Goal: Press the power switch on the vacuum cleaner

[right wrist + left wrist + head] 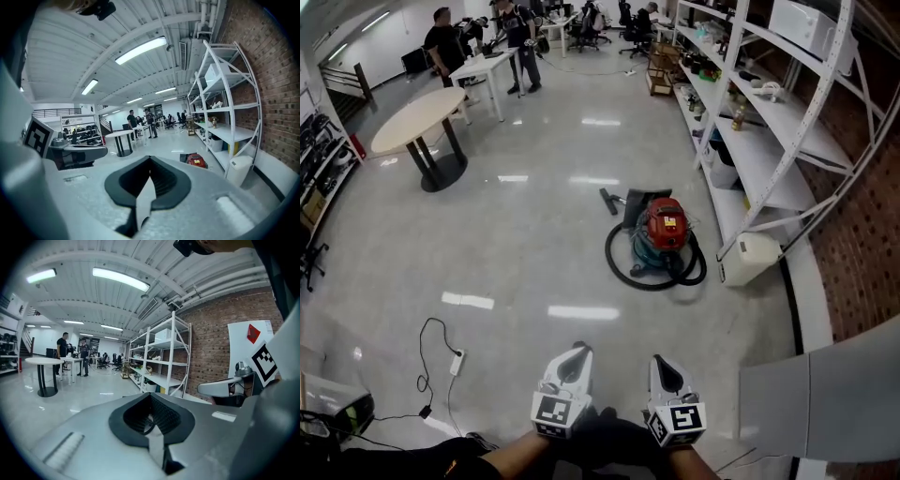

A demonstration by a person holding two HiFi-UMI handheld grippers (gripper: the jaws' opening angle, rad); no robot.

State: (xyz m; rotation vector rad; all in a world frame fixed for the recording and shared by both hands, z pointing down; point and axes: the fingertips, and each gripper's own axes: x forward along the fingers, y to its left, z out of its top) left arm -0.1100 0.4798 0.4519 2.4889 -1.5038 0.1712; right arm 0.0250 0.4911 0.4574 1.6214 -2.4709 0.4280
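Note:
The vacuum cleaner [663, 232] has a red top on a teal base and stands on the glossy floor ahead, with its black hose [623, 270] looped around it. It also shows small and far off in the right gripper view as the vacuum cleaner [196, 161]. My left gripper [577, 353] and right gripper [662, 365] are side by side low in the head view, well short of the vacuum. Both are shut with nothing in them. The left gripper [151, 396] points past the shelving, and the right gripper [150, 159] points toward the vacuum's left.
White shelving [766, 141] runs along the right wall, with a white bin [750, 258] on the floor beside the vacuum. A power strip [457, 361] with its cable lies front left. A round table [417, 119] and people at desks are far back. A grey panel [830, 394] stands front right.

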